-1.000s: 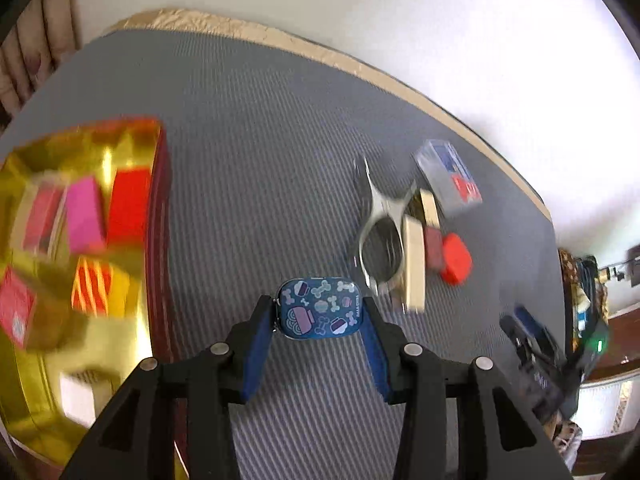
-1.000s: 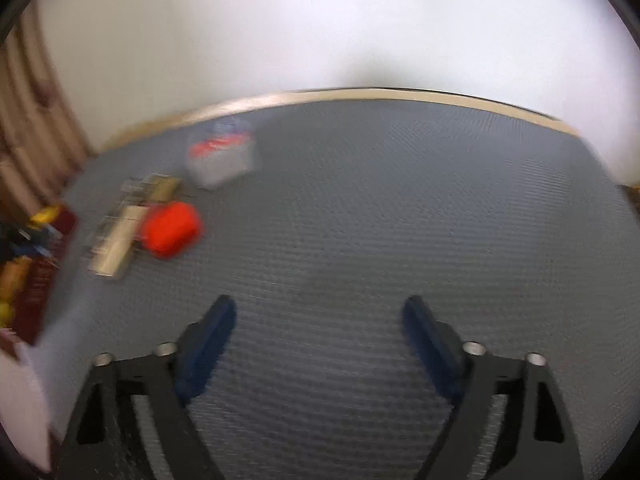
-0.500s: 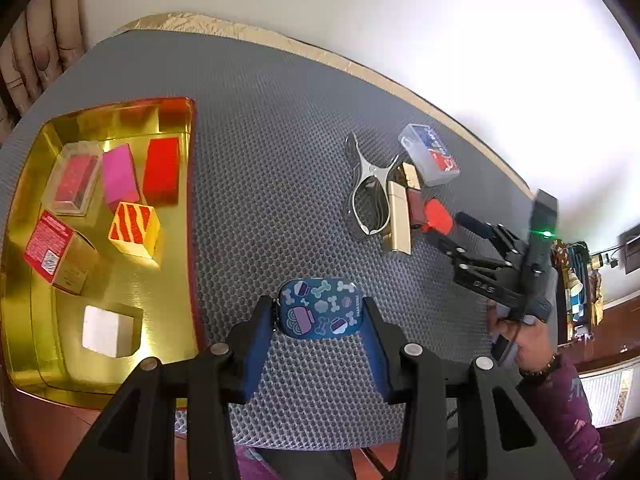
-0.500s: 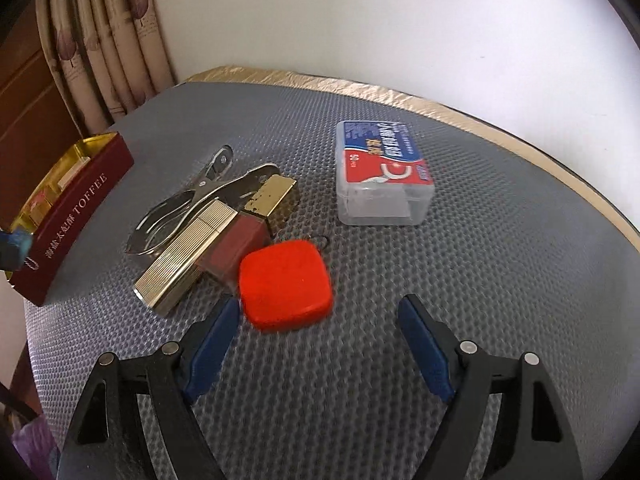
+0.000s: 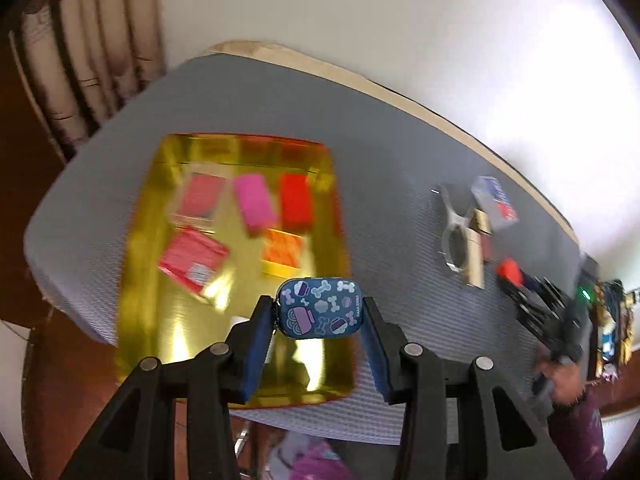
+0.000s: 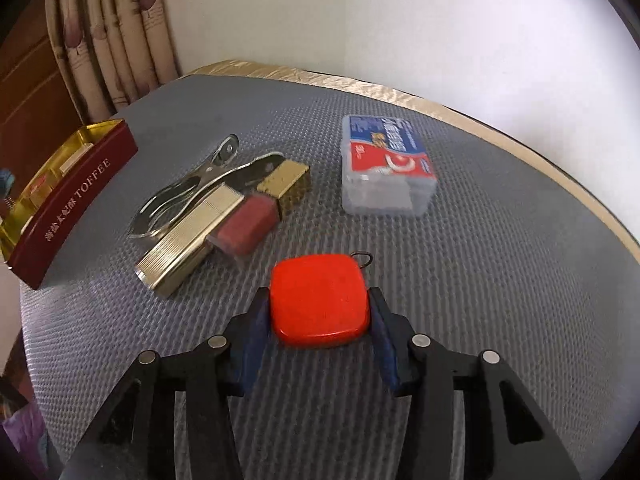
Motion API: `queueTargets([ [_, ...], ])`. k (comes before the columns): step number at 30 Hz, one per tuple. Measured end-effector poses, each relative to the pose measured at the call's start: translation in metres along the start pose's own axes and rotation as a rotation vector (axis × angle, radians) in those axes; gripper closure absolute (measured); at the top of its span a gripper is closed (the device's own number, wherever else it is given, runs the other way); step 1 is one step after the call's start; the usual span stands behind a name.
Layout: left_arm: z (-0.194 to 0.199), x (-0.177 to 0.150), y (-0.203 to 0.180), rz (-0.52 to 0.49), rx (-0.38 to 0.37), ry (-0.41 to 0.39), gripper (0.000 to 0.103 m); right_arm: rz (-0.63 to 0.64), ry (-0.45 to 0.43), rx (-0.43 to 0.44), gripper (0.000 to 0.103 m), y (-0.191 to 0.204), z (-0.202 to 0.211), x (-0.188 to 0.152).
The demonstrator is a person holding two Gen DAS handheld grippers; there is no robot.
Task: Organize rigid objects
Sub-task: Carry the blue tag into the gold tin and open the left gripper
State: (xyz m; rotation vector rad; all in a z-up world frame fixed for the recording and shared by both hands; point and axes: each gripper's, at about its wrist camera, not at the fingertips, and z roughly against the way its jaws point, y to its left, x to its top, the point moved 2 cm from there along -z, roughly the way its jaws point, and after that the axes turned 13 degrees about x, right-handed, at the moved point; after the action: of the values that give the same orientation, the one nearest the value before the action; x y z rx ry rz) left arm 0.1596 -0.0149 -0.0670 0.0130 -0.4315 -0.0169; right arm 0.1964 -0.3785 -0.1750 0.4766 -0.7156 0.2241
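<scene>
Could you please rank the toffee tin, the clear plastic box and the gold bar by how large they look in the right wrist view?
1. Toffee tin, though partly cut off.
2. Clear plastic box and gold bar: too alike to rank.

"toffee" stood in pale capitals along the dark red side wall of the tin (image 6: 76, 200), seen from the right wrist. a row of chinese characters ran just before that word on the same wall, too small to read surely. the clear plastic box (image 6: 386, 172) carried a blue and red label with white chinese lettering, not legible. the blue patterned pouch (image 5: 319, 307) showed a tiny line of print near its right edge, too small and blurred to make out.
</scene>
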Motion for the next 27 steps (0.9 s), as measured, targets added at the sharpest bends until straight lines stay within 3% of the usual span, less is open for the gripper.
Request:
queueTargets([
  [7, -0.014, 0.023, 0.030, -0.016, 0.123, -0.060, 0.059, -0.051, -0.051, 0.026, 0.059, 0.017, 0.023, -0.028],
  [21, -0.096, 0.086, 0.014, -0.028, 0.180, -0.026, 0.059, -0.111, -0.059, 0.028, 0.059, 0.012, 0.024, -0.034],
  [27, -0.108, 0.099, 0.006, -0.046, 0.194, -0.023, 0.059, -0.111, -0.057, 0.029, 0.059, 0.011, 0.023, -0.033],
])
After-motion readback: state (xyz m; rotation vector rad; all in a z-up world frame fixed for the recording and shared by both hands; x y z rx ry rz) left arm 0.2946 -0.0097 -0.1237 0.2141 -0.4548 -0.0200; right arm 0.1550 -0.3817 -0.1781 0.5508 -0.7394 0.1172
